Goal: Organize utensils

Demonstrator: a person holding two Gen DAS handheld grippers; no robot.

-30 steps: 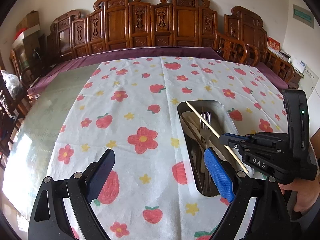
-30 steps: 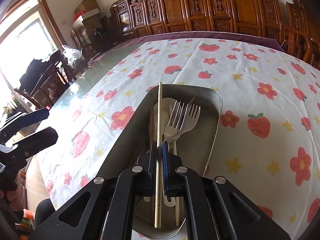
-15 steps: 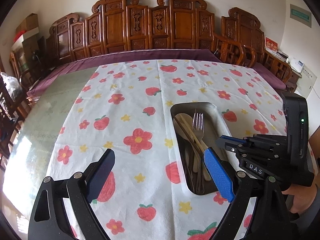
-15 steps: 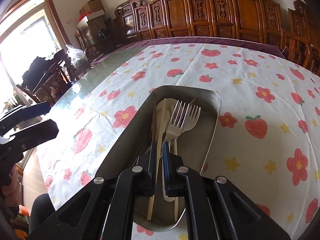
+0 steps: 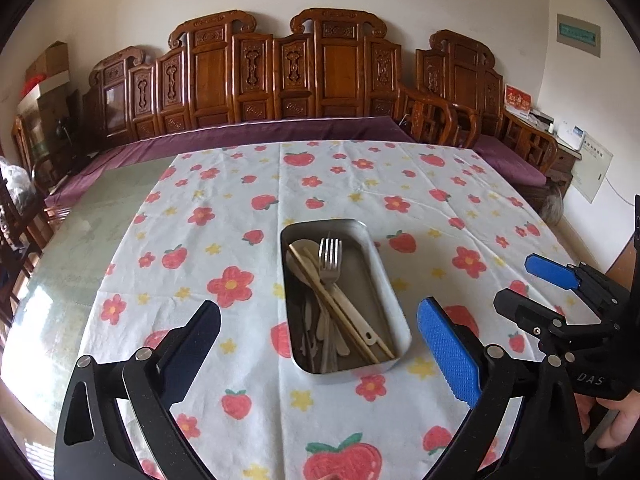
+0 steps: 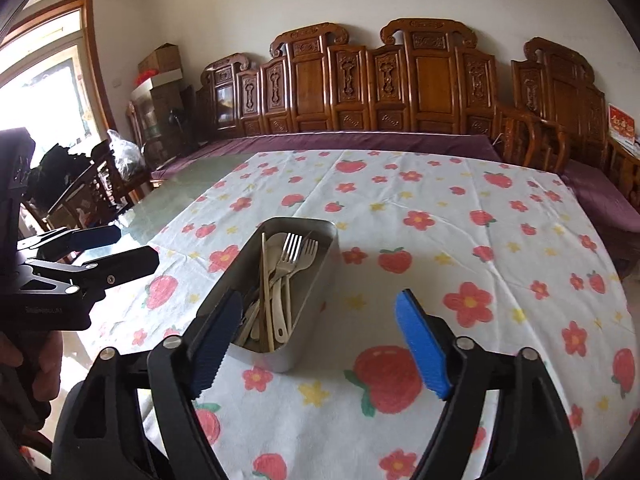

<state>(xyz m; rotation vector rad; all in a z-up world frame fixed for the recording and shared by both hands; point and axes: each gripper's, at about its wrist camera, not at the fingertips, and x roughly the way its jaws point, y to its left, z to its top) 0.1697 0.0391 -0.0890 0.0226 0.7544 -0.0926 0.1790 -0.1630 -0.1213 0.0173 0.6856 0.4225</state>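
Released from my right gripper (image 6: pixel 320 344), whose empty jaws are opening, the chopstick (image 5: pixel 340 302) is lying lengthwise in the tin (image 5: pixel 384 272); left gripper (image 5: pixel 316 354) is hanging empty, jaws widening.

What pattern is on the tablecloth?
White tablecloth with red strawberries, red flowers and small yellow stars; clearest in the left wrist view.

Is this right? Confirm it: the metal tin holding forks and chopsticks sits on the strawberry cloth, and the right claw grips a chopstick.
One error: the right claw grips nothing. The right wrist view shows its jaws opening and empty, the chopstick lying in the metal tin. The rest stands.
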